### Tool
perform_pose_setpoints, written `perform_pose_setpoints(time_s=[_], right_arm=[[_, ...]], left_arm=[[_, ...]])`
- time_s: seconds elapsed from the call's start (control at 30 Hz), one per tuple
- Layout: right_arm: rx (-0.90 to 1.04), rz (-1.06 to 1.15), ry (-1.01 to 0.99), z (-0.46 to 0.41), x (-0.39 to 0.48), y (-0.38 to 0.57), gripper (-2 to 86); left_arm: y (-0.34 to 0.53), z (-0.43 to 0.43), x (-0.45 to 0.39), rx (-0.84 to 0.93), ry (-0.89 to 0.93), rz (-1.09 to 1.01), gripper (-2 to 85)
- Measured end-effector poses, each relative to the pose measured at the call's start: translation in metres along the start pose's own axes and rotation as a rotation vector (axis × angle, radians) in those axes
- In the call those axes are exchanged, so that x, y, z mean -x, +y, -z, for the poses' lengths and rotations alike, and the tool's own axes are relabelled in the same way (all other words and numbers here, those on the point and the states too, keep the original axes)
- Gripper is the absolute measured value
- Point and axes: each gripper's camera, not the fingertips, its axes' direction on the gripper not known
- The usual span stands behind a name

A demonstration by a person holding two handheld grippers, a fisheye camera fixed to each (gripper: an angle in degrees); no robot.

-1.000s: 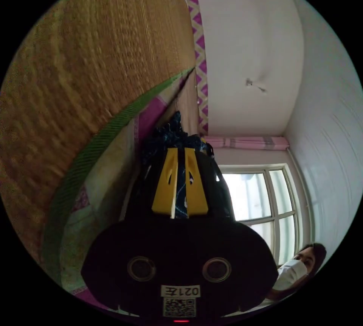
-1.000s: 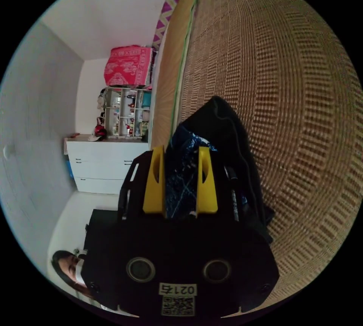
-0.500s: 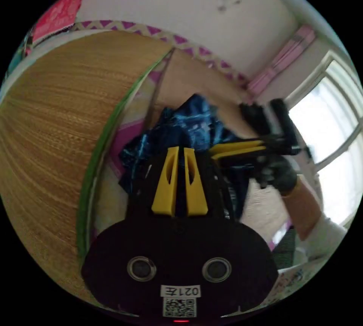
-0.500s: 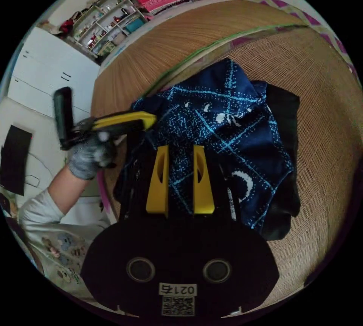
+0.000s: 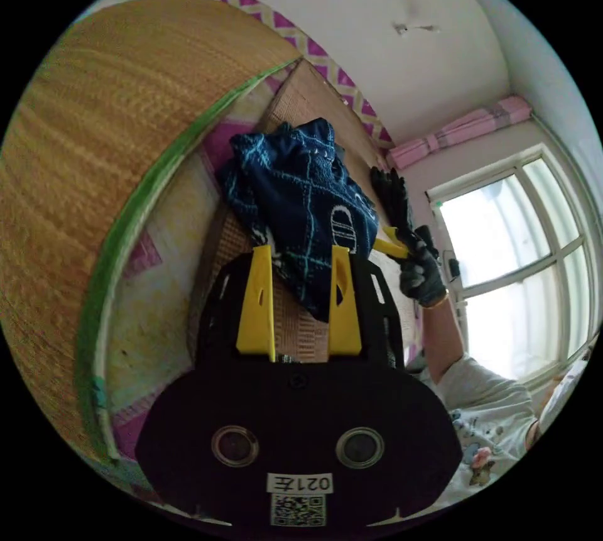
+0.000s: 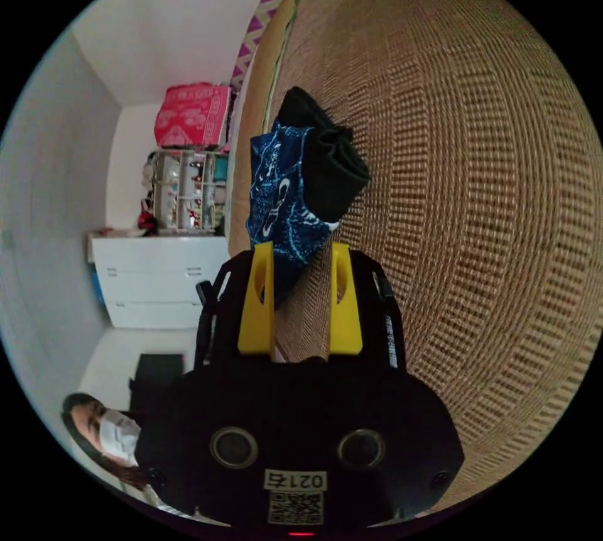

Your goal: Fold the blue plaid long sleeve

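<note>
While half a second ago both pairs of my jaws were pinching cloth, my left gripper (image 5: 295,302) and right gripper (image 6: 300,301) are now standing open, holding nothing. That is telling me I am letting go, likely finishing this fold. Beyond the jaws, the blue plaid long sleeve (image 5: 300,202) is lying bunched on the woven mat (image 6: 477,202), at centre frame in both views, touching a black garment (image 6: 326,158).
</note>
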Motion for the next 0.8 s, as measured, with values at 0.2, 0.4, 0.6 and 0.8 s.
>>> perform_pose_setpoints(time_s=[0.2,0.4,0.6,0.8], right_arm=[[-0.09,-0.084,-0.13,-0.009,-0.029,-0.017,12.7],[-0.15,-0.135,-0.173,-0.017,-0.038,-0.033,8.9],[-0.13,-0.076,-0.12,-0.008,-0.022,-0.04,6.1],[-0.099,0.08,-0.037,-0.005,0.075,-0.072,5.5]], left_arm=[[0.005,0.004,0.036,-0.008,0.118,0.167,13.4],[-0.014,0.009,0.055,-0.025,0.173,0.221,10.3],[-0.013,0.026,0.072,-0.069,0.293,0.211,-0.5],[-0.047,0.086,0.057,-0.146,0.388,0.125,-0.9]])
